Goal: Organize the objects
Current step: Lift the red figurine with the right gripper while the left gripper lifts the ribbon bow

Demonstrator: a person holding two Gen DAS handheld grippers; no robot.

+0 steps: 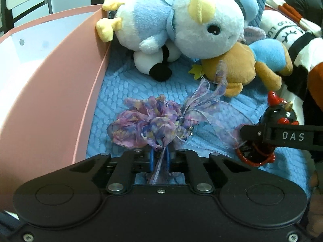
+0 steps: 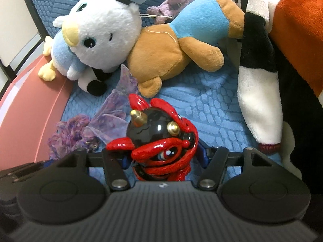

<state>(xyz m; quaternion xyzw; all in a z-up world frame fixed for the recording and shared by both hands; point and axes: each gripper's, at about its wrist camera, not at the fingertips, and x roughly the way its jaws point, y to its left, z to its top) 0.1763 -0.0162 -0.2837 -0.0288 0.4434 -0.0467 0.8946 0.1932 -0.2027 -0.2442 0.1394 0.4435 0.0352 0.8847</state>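
The left gripper [image 1: 159, 159] pinches the purple gauzy fabric scrunchie [image 1: 145, 125] on the blue textured cushion [image 1: 125, 84]; its fingertips are hidden. The right gripper [image 2: 161, 159] clamps the glossy red-and-black horned figurine [image 2: 159, 139], base hidden.

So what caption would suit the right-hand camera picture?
Right gripper clamps a glossy red-and-black figurine over a blue blanket, plush toys beyond.

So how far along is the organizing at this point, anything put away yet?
Nothing looks put away yet. In hand: the left gripper is shut on the purple scrunchie, and the right gripper is shut on the red-and-black figurine. Left to do: the duck plush and brown plush lie on the blue cushion beside the pink bin.
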